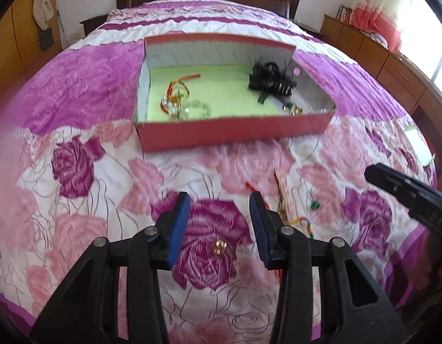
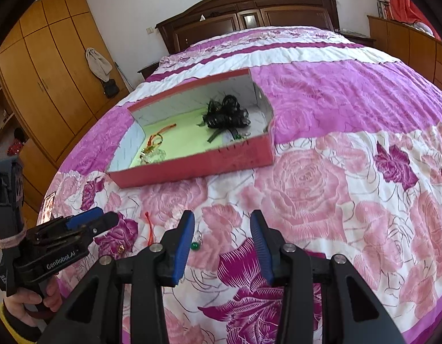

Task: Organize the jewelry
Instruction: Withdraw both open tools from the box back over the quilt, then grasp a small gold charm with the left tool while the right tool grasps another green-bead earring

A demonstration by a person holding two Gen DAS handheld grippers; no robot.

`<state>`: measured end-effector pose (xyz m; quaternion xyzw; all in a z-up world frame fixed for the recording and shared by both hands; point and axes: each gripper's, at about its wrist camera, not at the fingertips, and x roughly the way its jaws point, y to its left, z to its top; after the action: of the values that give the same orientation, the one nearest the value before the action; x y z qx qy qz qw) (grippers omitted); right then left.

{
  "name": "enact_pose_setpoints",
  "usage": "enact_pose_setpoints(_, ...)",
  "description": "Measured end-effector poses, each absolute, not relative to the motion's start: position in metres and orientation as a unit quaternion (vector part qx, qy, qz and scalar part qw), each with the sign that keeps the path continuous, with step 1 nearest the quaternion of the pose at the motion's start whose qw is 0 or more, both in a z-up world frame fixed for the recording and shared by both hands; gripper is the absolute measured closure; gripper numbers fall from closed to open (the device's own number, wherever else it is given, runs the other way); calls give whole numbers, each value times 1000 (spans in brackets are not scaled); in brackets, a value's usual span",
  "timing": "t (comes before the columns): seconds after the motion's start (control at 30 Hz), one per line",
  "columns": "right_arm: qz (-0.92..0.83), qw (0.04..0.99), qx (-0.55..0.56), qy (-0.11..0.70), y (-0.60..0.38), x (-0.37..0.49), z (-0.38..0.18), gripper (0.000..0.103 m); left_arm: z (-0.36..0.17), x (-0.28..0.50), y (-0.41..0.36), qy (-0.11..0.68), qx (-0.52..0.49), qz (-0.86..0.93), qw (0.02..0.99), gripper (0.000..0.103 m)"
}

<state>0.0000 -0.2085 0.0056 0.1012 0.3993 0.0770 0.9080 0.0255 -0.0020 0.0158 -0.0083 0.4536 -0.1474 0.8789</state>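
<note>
Two tongs spread, both empty: left tongs (image 1: 219,223), right tongs (image 2: 222,239) | box (image 1: 235,132) mid-bed, part-filled | we judge pickup step: gold ring (image 1: 218,248) near foot edge, between left blades | next: lower, pinch.

Bed cover (image 1: 86,91): cloth, matt, crinkled and puckered, printed with roses. Box (image 1: 235,132): cardboard, matt red outside, pale grey-white inside walls, floor lined with flat matt light-green sheet. Black hair piece (image 1: 269,78) in box: ribbon and feathery strands, slightly glossy. Bead bracelet (image 1: 198,109): clear, glassy, shiny. Gold ring (image 1: 218,248) on cover: metal, bright. Left hand-held gripper (image 1: 219,215): matt black plastic arms, round metal pins, ribbed blue pads. Right hand-held gripper (image 2: 222,233) looked alike. Headboard (image 2: 249,14) and wardrobe (image 2: 48,86): wood, smooth, low sheen.
</note>
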Motion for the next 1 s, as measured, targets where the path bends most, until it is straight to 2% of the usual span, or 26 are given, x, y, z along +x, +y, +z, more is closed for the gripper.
enact_pose_setpoints(0.3, 73, 901, 112, 413, -215, -4, -9, 59, -4, 10, 0, 478, 13, -155, 864, 71)
enact_pose_setpoints(0.37, 73, 900, 113, 415, -216, -3, -11, 59, -8, 7, 0, 481, 22, -157, 862, 85)
enact_pose_setpoints(0.43, 73, 899, 114, 417, -216, -3, -13, 59, -12, 5, -2, 484, 30, -161, 860, 93)
enact_pose_setpoints(0.53, 73, 897, 117, 420, -217, -2, -15, 59, -16, 6, -4, 486, 32, -167, 857, 101)
enact_pose_setpoints(1.0, 78, 893, 112, 428, -211, 1, -20, 59, -22, 11, -3, 484, 19, -175, 857, 102)
